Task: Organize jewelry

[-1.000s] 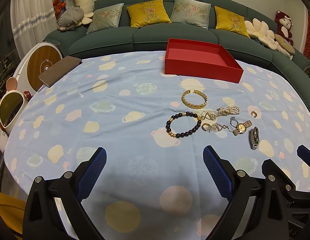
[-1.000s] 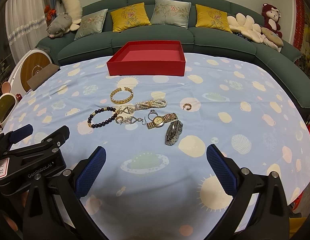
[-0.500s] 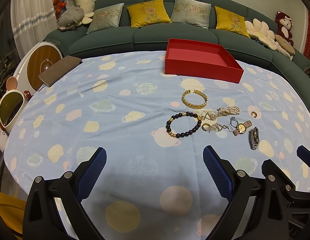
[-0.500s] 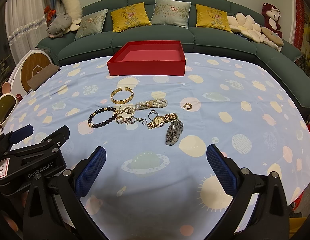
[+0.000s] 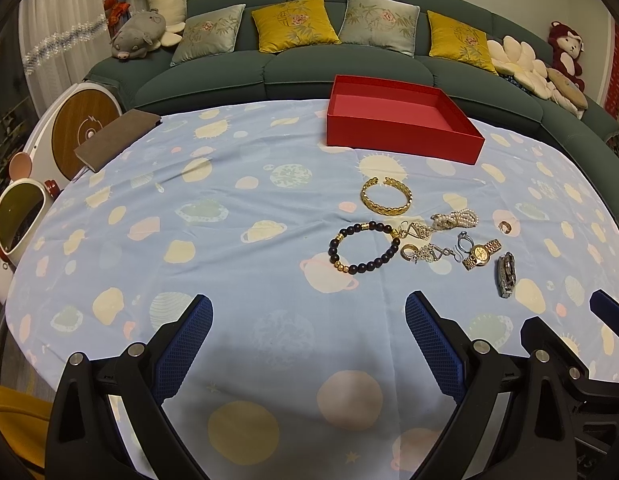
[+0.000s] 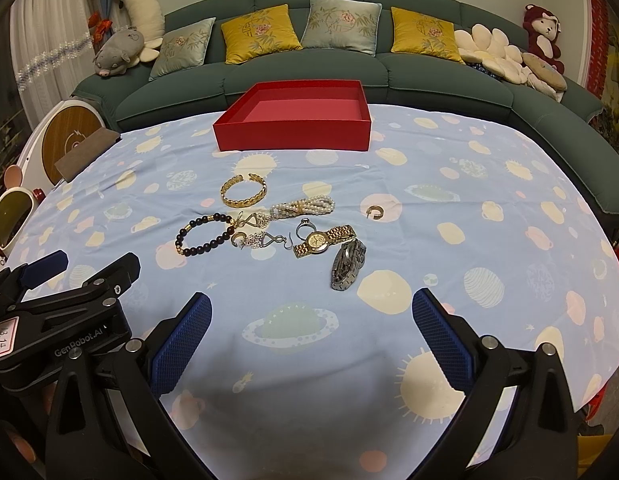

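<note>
An empty red box stands at the table's far side. In front of it lies the jewelry: a gold bangle, a dark bead bracelet, a pearl strand, two silver earrings, a ring, a gold watch, a silver watch and a small gold hoop. My left gripper and right gripper hover open near the front edge, short of the jewelry, holding nothing.
A blue planet-print cloth covers the table. A brown notebook lies at its far left corner. A green sofa with cushions and plush toys curves behind. White round devices stand to the left.
</note>
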The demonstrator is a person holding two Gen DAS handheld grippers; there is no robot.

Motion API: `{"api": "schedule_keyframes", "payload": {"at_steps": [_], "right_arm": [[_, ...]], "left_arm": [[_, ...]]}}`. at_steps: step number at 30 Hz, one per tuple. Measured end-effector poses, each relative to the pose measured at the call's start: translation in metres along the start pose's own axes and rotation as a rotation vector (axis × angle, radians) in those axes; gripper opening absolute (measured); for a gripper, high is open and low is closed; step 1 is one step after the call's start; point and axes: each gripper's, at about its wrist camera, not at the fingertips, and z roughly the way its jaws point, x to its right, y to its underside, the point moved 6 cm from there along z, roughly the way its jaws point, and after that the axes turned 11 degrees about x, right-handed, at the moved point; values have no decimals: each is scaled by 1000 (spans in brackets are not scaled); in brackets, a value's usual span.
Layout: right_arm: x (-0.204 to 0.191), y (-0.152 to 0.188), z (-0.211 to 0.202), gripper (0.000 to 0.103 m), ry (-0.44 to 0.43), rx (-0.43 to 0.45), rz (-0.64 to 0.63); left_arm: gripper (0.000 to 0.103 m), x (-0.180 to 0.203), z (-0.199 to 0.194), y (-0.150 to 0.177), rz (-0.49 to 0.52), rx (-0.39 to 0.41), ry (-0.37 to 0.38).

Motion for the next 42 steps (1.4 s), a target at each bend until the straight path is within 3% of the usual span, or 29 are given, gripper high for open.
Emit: {"api": "schedule_keyframes", "payload": {"at_steps": [15, 22, 27, 28, 36, 42], "right_arm": [[-3, 4, 7, 98, 1, -11, 10], [13, 6, 24, 97, 7, -13, 36], [19, 8, 44, 81, -17, -43, 66], [19, 9, 49, 73, -32, -57, 77], [24, 11, 80, 64, -57, -95, 147], [31, 11, 94, 49, -52, -104, 173]], "left_arm": [[94, -4, 7, 3, -5, -13, -12], [94, -22, 17, 3, -58, -31, -36], [94, -31, 26, 4, -81, -50, -30], [94, -31, 28, 4, -80, -53, -28], [94, -37, 35, 6, -73, -63, -12], [94, -44, 44, 10, -101, -88, 8]]}}
